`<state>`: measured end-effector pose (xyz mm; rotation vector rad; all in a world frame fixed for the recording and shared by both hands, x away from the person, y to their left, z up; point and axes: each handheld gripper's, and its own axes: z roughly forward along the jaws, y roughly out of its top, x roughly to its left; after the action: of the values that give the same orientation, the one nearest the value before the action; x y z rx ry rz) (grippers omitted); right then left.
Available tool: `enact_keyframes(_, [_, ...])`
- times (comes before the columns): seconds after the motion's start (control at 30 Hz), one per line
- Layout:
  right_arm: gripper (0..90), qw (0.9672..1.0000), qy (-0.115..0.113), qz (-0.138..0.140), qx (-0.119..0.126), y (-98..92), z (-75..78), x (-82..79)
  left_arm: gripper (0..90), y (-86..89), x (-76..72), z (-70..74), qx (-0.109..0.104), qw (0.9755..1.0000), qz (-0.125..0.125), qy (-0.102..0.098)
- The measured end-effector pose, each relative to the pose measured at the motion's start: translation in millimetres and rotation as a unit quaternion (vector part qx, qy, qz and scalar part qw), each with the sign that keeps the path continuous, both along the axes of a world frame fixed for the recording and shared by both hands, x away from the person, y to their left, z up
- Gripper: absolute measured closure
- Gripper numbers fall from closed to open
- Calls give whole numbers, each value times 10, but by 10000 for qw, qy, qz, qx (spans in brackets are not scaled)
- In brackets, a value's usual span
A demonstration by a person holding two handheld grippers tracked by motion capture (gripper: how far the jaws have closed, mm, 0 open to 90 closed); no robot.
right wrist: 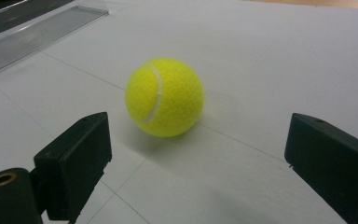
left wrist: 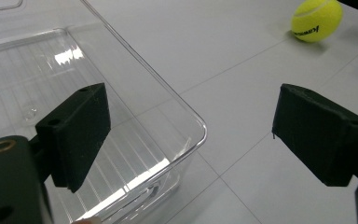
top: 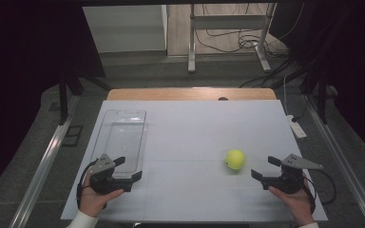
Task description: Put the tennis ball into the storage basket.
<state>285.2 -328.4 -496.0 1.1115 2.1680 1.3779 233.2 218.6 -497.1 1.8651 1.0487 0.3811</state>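
A yellow tennis ball (top: 235,159) rests on the white table, right of centre. My right gripper (top: 264,167) is just to its right, open, jaws pointing at the ball (right wrist: 164,96), which lies a short way ahead of them, untouched. My left gripper (top: 128,167) sits at the near left, open, with nothing between its jaws. It hovers at the near corner of a clear plastic tray (top: 121,137). In the left gripper view the tray's rounded corner (left wrist: 186,140) lies below the jaws and the ball (left wrist: 317,19) is far off at top right.
The white table board (top: 195,123) has a wooden strip at its far edge. Metal rails run along both sides. A stand's legs and cables sit on the floor beyond. A small white device (top: 296,127) lies at the right edge.
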Motion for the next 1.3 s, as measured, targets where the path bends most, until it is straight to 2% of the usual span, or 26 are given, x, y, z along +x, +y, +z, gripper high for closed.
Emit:
enact_keyframes(0.3, [76,10000,38,28,-68,24,-26,4,120,-3,-3,-19,11,10000,9,21])
enact_keyframes(0.53, [72,10000,68,-32,-5,4,-33,-9,120,-21,8,-26,53,10000,-27,27])
enact_keyframes(1.3, [84,9999,88,70,-24,5,-52,-33,119,-87,8,-20,169,9998,-40,42])
